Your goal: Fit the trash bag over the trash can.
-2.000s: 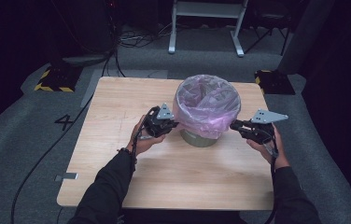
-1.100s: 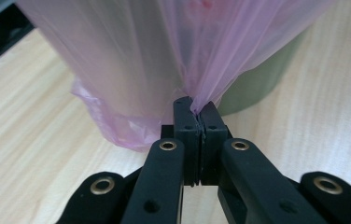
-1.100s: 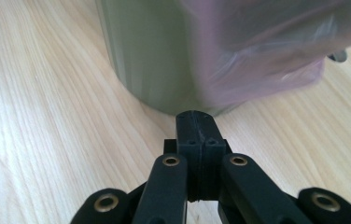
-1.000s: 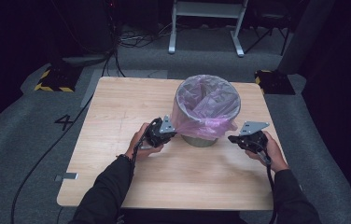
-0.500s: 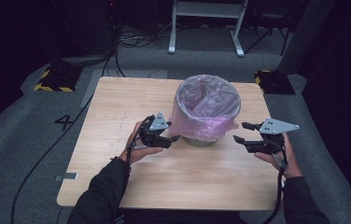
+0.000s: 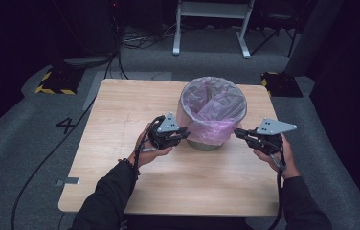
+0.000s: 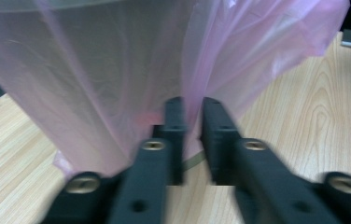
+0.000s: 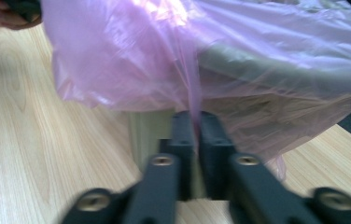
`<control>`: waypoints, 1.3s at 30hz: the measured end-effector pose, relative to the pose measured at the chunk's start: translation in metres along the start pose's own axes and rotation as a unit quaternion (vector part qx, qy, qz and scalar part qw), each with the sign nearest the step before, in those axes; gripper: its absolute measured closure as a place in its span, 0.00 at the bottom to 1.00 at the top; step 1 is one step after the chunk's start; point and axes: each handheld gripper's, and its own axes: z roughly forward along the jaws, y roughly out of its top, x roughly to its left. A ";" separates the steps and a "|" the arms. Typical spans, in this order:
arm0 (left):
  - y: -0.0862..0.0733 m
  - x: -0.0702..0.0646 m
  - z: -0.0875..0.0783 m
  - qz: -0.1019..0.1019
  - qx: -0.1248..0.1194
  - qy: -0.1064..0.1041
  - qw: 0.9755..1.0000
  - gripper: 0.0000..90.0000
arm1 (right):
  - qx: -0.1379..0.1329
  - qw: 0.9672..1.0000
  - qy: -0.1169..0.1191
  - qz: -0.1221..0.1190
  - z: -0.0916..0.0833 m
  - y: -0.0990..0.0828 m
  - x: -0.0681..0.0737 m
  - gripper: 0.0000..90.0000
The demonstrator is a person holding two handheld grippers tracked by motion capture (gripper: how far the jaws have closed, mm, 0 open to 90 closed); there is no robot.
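Dark studio floor with grey carpet, cables and a white stand frame [image 6: 212,14] at the back; wooden table [image 6: 120,110] in the middle, person seated at its near edge, both forearms coming in. Bin [image 6: 211,112] stands upright toward the far right part of the table, well in from the far edge, lined with a pink plastic bag [image 6: 214,129] whose rim is folded over and hangs down the outside wall. Left gripper [image 6: 180,133] sits just left of the bin, right gripper [image 6: 240,134] just right of it, so the bin lies between them and both point inward at its sides, roughly level. Both hands look equally near; neither has the advantage. Left gripper view: jaws have just been closing and stand nearly together with a fold of the bag's skirt [image 7: 190,93] caught between them, low on the bin wall near the tabletop. Right gripper view: jaws have just been closing too, pressed together on a thin pinch of the pink film [image 8: 193,100] below the bin's rim. Bag hangs slack and wrinkled. Judgement: the overhang is being gripped on opposite sides, and the next move turns on the bin's vertical axis, film must travel straight up along the wall on both sides evenly. Uneven pull may tip the bin or tear the film.
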 end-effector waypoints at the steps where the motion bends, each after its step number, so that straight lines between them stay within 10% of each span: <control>1: -0.001 0.000 0.000 0.001 -0.002 -0.005 1.000 0.98 | 0.000 1.000 0.003 -0.003 0.000 -0.001 0.001 1.00; 9: -0.009 -0.004 0.002 0.031 0.025 -0.010 0.999 1.00 | 0.025 0.999 0.032 -0.030 0.003 -0.014 0.007 1.00; 15: -0.023 0.010 0.009 -0.004 0.045 0.017 0.999 0.98 | 0.070 0.997 0.024 -0.013 0.014 -0.027 -0.003 1.00; 31: -0.048 0.024 -0.021 -0.082 0.016 0.002 0.997 0.16 | 0.071 0.996 -0.019 0.051 0.015 -0.050 -0.021 0.93; 39: -0.062 0.016 -0.040 -0.088 0.025 0.022 0.996 0.17 | 0.059 0.996 -0.016 0.070 0.006 -0.055 -0.023 0.65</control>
